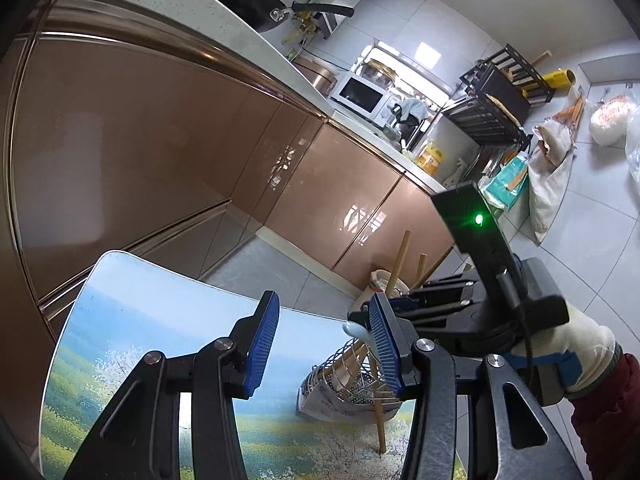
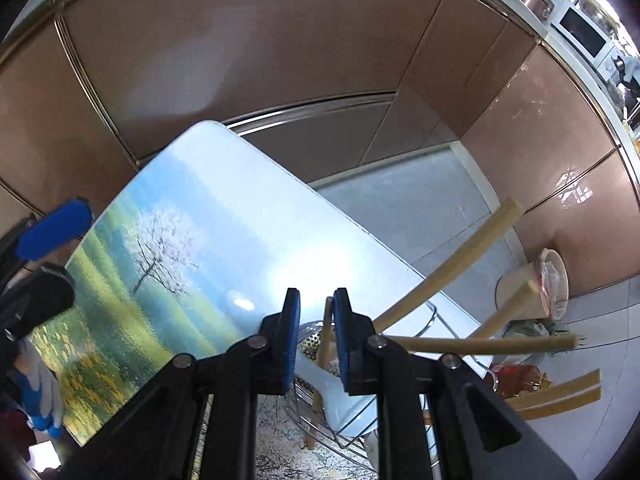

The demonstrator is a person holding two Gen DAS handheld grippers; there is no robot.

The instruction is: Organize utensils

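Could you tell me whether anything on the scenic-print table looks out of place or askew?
Yes. The wire mesh utensil basket sits at the very edge of the landscape-printed table, and its wooden-handled utensils splay outward at different angles rather than standing together. One wooden stick hangs down outside the basket.

Black claw [image 1: 324,344] with ribbed blue pads [image 1: 262,344], silver screws; white-gloved hand [image 1: 576,356], maroon sleeve [image 1: 608,412].

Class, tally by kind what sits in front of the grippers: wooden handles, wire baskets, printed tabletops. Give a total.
Wooden handles: 5
Wire basket: 1
Printed tabletop: 1
Total: 7
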